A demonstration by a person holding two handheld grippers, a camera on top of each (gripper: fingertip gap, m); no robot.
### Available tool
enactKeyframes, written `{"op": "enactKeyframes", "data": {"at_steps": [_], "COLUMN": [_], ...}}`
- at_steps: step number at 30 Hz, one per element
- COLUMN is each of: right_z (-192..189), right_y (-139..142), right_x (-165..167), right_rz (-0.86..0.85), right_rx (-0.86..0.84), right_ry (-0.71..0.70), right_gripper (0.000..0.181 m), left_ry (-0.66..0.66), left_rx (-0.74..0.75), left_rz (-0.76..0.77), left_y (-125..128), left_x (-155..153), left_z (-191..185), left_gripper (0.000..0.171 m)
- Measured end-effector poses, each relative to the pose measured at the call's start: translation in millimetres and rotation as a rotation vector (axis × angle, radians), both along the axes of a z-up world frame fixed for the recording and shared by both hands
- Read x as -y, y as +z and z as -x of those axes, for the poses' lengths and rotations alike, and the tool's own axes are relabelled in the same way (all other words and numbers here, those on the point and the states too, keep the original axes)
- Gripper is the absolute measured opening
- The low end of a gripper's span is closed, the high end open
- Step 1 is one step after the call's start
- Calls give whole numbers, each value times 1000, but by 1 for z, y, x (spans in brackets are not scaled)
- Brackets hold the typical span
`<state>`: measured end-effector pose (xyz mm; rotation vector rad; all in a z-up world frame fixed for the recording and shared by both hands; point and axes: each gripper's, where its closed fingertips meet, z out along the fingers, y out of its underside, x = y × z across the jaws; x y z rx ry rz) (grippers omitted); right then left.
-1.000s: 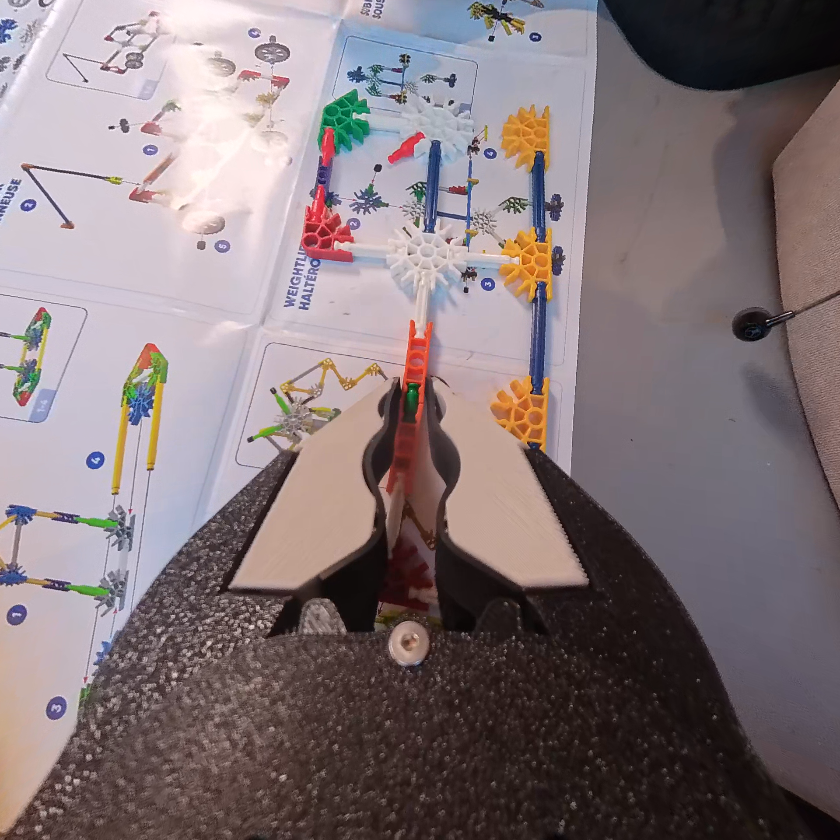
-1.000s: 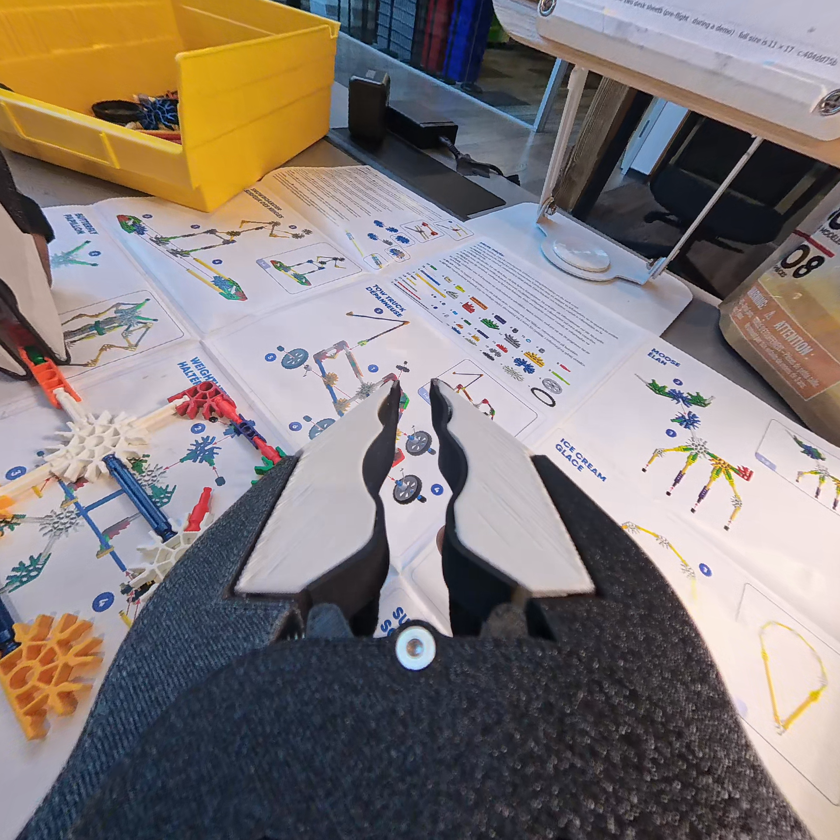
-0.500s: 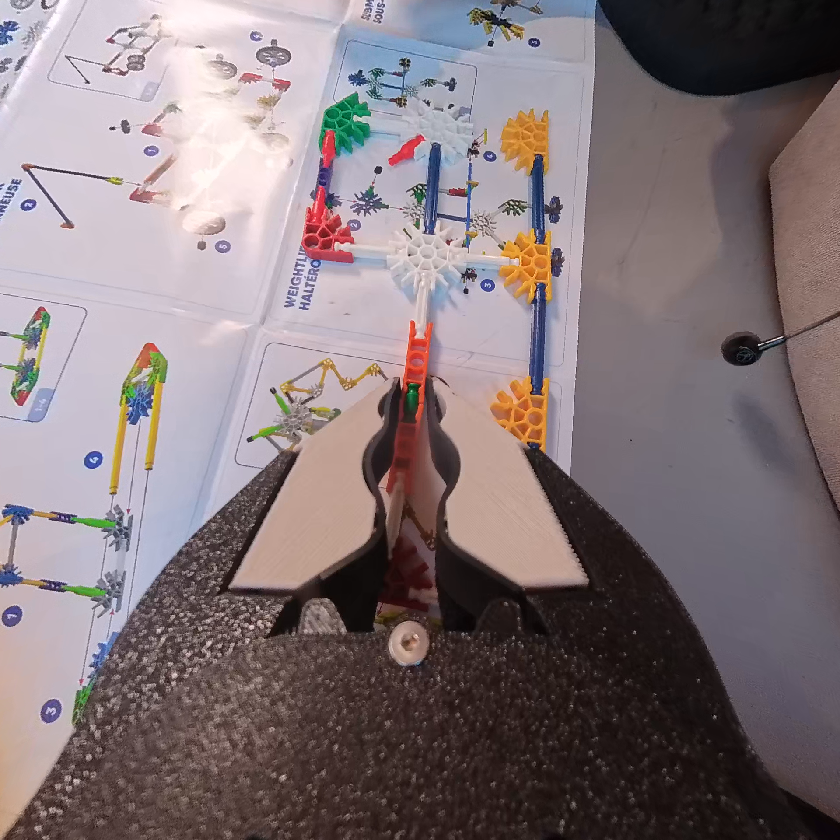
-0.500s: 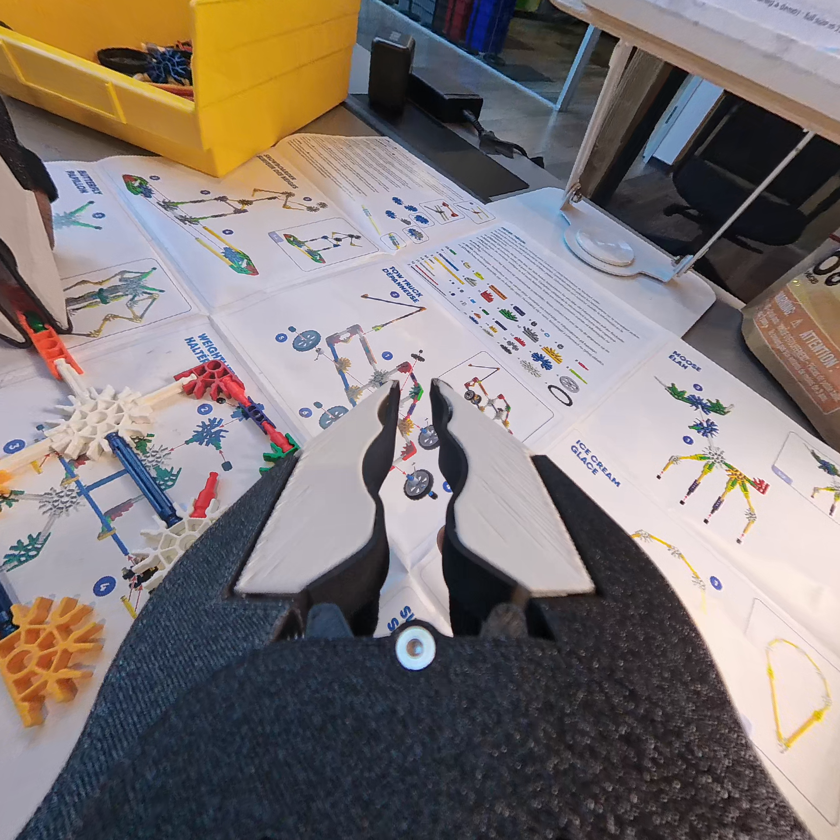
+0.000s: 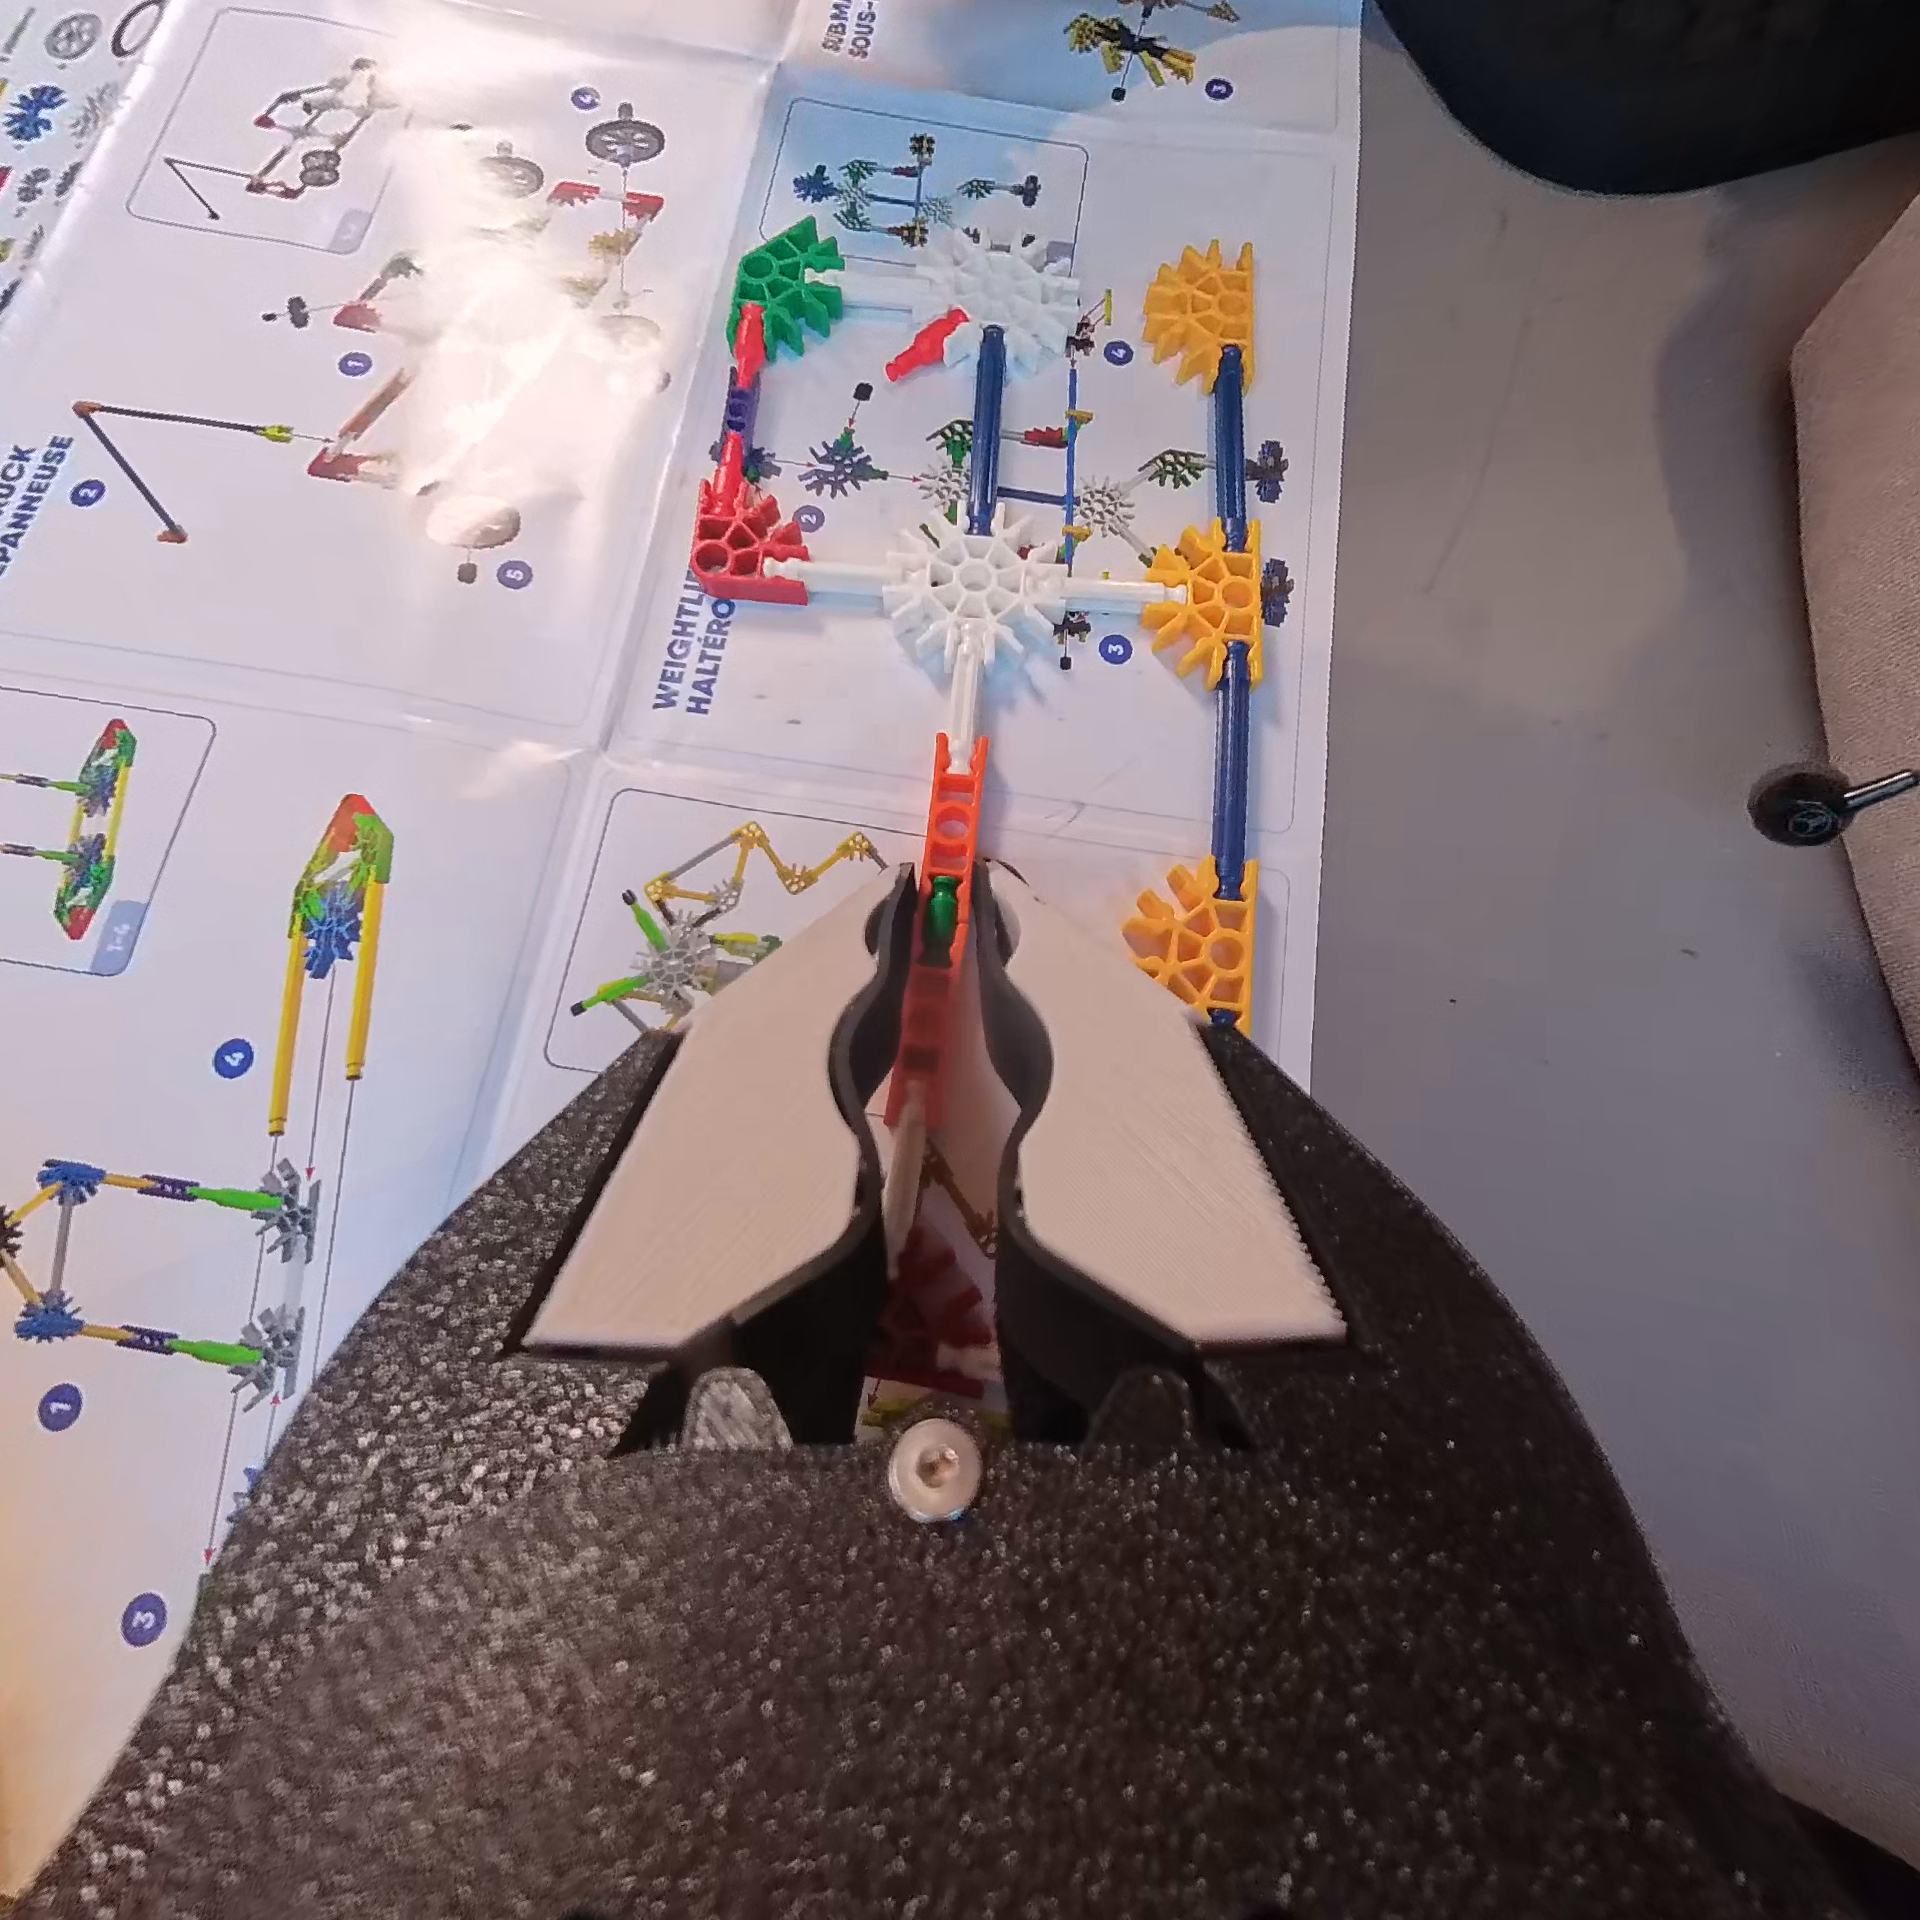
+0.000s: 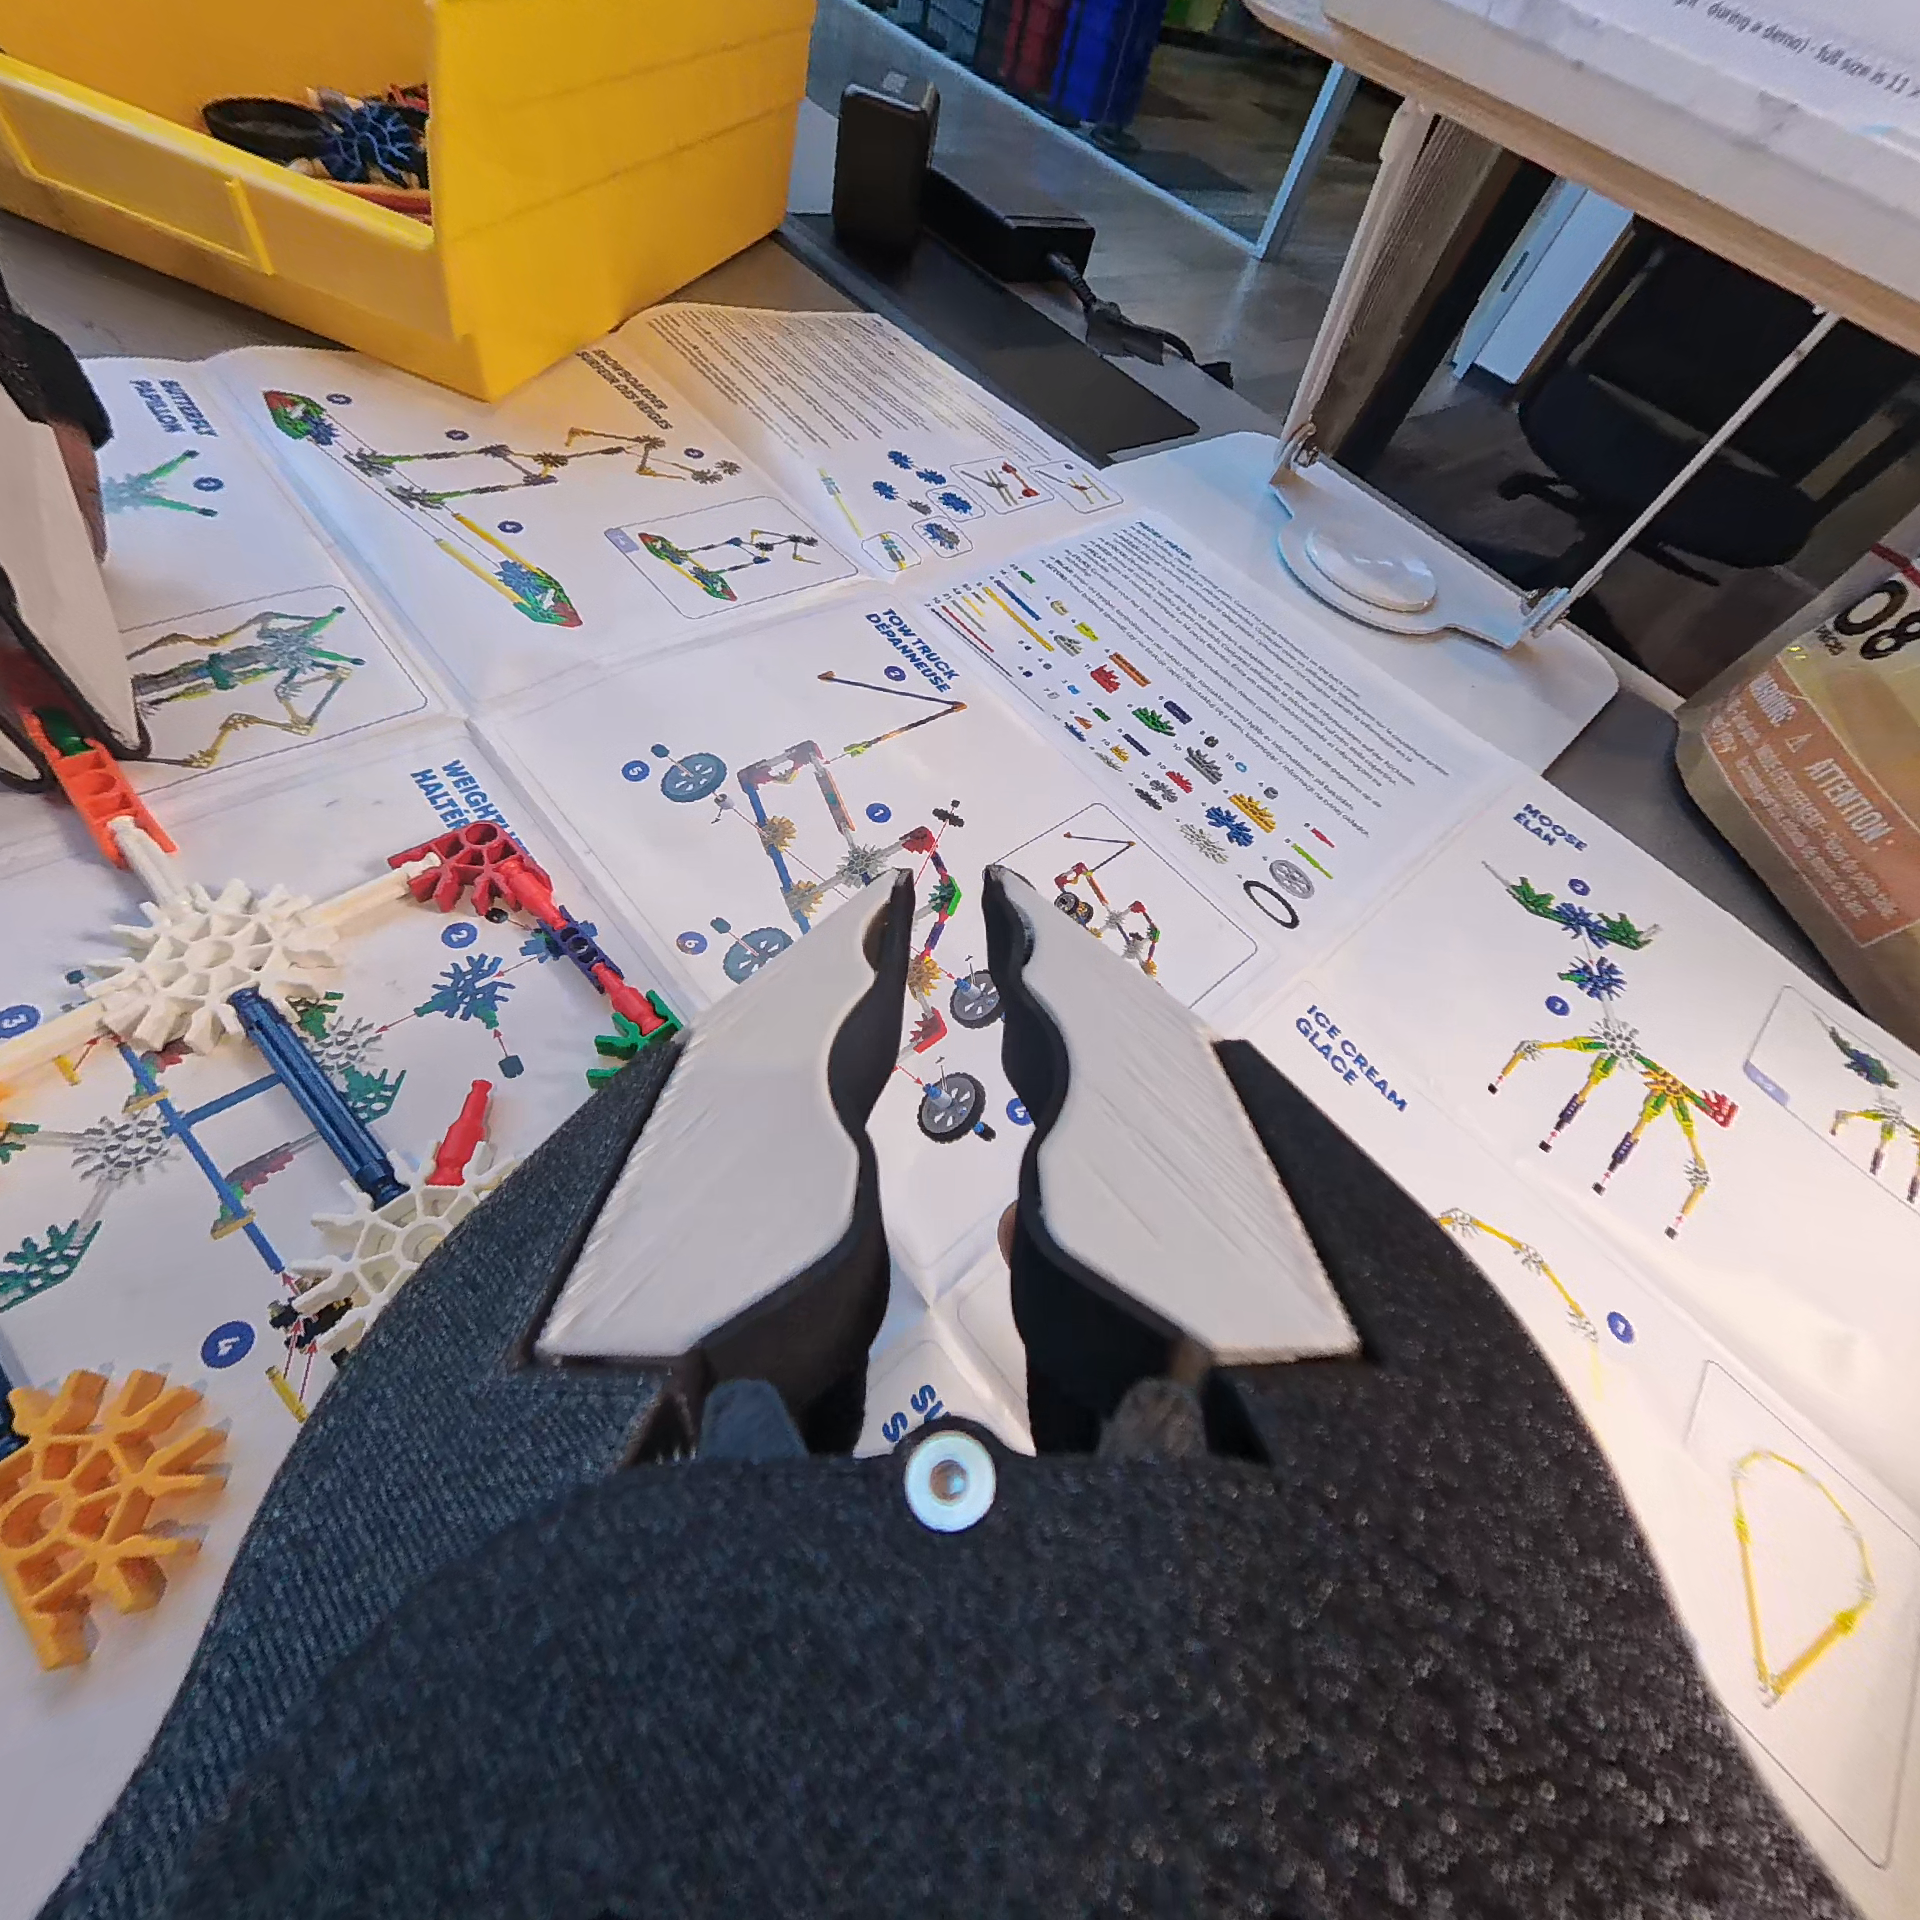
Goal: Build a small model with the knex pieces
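Observation:
My left gripper [image 5: 943, 883] is shut on an orange connector [image 5: 954, 821]. It joins by a white rod to a white snowflake connector [image 5: 971, 582] of a flat rod-and-connector model lying on a paper instruction sheet [image 5: 364, 623]. The model has red [image 5: 743, 540], green [image 5: 784, 286] and yellow connectors [image 5: 1205, 603] and blue rods. My right gripper [image 6: 945, 883] is open a little and empty, above the sheet to the right of the model. The right wrist view shows the left gripper [image 6: 52, 623] at its left edge, holding the orange connector [image 6: 94, 790].
A yellow bin [image 6: 520, 208] with loose parts stands at the back left. A black power adapter [image 6: 883, 166], a white stand base [image 6: 1361, 561] and a clear plastic tub [image 6: 1818, 779] lie beyond and right of the sheet. A beige cushion edge [image 5: 1860, 623] is right of the model. One gripper's finger ends stand about 20 cm off the other's. My right gripper is the nearer one to the clear plastic tub [image 6: 1818, 779]: about 35 cm, against 50 cm.
The right gripper has drifted slightly forward over the sheet, towards the yellow bin, with its jaws unchanged. The left gripper has kept its hold and hardly moved.

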<state>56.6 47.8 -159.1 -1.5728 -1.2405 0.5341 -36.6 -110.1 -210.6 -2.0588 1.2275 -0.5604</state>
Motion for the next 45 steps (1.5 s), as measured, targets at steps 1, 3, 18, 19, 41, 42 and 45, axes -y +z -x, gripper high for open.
{"op": "enactKeyframes", "data": {"at_steps": [1,3,18,19,41,42,45], "right_z": [0,1,5,5,29,33,45], "right_y": [-1,-2,-13,-14,-17,-18,-21], "right_x": [0,0,0,1,-3,-4,-10], "right_rz": [-2,-4,-66,-74,-89,-86,-70], "right_rx": [4,17,110,118,171,184,224], "right_ry": [-1,-2,-9,-7,35,46,69], "right_gripper": [13,13,9,9,9,9,9], "left_ry": [0,0,62,73,238,235,221], "left_rx": [-1,-4,31,37,43,35,7], "left_rz": [-1,-9,-84,-93,-147,-149,-157], "left_y": [0,0,13,15,21,20,17], "left_x": [0,-1,-13,-15,-40,-40,-38], "left_z": [0,0,10,11,27,27,25], "left_gripper": [8,8,9,9,12,12,13]}}
